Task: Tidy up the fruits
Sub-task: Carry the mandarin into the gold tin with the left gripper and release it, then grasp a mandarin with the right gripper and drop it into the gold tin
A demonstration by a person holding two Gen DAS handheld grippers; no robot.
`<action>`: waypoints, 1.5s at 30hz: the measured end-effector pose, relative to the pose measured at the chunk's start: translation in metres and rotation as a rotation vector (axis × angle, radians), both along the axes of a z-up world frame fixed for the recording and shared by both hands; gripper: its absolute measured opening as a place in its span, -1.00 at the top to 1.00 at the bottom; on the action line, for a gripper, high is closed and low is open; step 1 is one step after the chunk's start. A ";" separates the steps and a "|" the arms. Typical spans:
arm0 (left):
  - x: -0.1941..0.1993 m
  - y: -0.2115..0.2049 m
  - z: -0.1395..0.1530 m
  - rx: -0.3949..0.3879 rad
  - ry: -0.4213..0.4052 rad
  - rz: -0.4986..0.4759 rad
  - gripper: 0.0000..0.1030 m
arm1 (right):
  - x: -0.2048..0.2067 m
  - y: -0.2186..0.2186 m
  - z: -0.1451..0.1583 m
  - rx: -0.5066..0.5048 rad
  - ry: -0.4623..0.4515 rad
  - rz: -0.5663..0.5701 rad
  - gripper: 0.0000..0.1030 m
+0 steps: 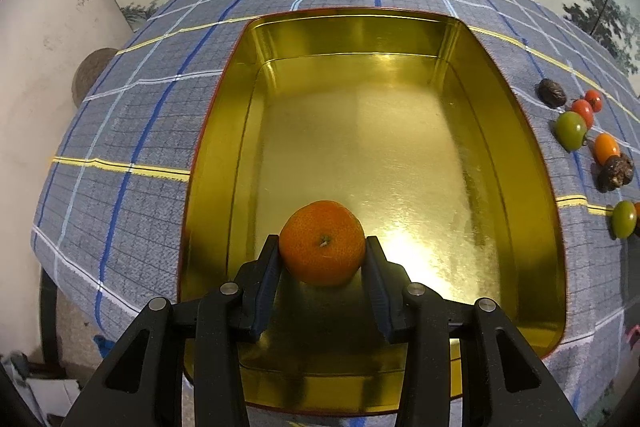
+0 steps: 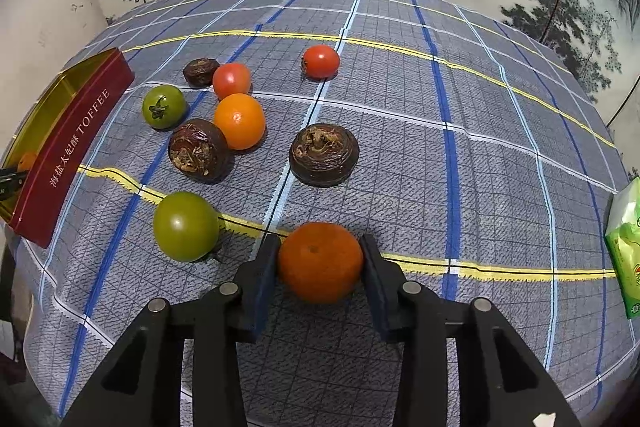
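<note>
Now, with both tongs pinching fruit, handle the two steps apart. Left tongs (image 1: 322, 247) narrow on a mandarin (image 1: 322, 243), low inside the gold tin (image 1: 532, 187) near its 6 o'clock wall: lower until the fruit sits on the tin floor, then ease the pads apart slowly so nothing rolls toward the bare 12 o'clock end. Right tongs (image 2: 320, 259) narrow on a second mandarin (image 2: 320, 261), pads against both flanks, resting on or just above the checked cloth (image 2: 460, 107) of the surface, contact underneath hard to tell: keep the squeeze light, since soft skin probably bruises, and lift straight up before swinging toward 9 o'clock, where the red side of the tin shows. Mind the green tomato (image 2: 186, 226) just beside at 9 o'clock; a sideways drag would likely knock it. Leave the dark water chestnut (image 2: 324, 154) at 12 o'clock for later passes.
</note>
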State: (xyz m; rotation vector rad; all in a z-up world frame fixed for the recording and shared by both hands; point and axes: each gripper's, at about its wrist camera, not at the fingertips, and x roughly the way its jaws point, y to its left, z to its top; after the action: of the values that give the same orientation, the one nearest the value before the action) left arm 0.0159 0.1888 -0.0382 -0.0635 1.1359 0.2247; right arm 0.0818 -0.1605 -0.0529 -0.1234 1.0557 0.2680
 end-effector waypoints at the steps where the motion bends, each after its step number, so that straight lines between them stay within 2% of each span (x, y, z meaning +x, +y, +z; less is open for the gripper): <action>1: -0.001 -0.001 0.001 -0.006 -0.004 -0.003 0.17 | 0.000 0.000 0.000 -0.001 0.000 -0.001 0.29; 9: -0.005 -0.003 0.009 -0.064 -0.043 -0.004 0.15 | -0.001 0.000 0.001 0.002 -0.004 -0.003 0.31; 11: -0.007 -0.003 0.013 -0.068 -0.064 0.003 -0.19 | -0.001 0.000 0.004 0.006 -0.010 -0.005 0.32; 13: -0.010 -0.004 0.019 -0.067 -0.093 0.008 -0.29 | -0.001 0.000 0.007 0.009 -0.016 -0.005 0.32; 20: -0.015 -0.008 0.038 -0.082 -0.162 -0.003 -0.40 | 0.000 0.002 0.024 0.017 -0.054 0.004 0.32; 27: -0.018 -0.005 0.046 -0.093 -0.187 0.003 -0.44 | 0.000 0.017 0.041 0.029 -0.084 0.050 0.32; 31: -0.023 0.005 0.055 -0.090 -0.214 0.039 -0.46 | 0.000 0.038 0.056 0.057 -0.103 0.106 0.32; 37: -0.033 0.030 0.064 -0.070 -0.242 0.112 -0.53 | 0.002 0.091 0.074 0.094 -0.120 0.237 0.32; 45: -0.049 0.063 0.061 -0.047 -0.235 0.213 -0.53 | -0.003 0.166 0.076 0.124 -0.095 0.400 0.32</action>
State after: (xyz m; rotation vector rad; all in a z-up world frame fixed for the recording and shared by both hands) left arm -0.0332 0.2514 0.0224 -0.2473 0.8996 0.3696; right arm 0.0790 0.0050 0.0227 -0.2341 0.9112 0.6813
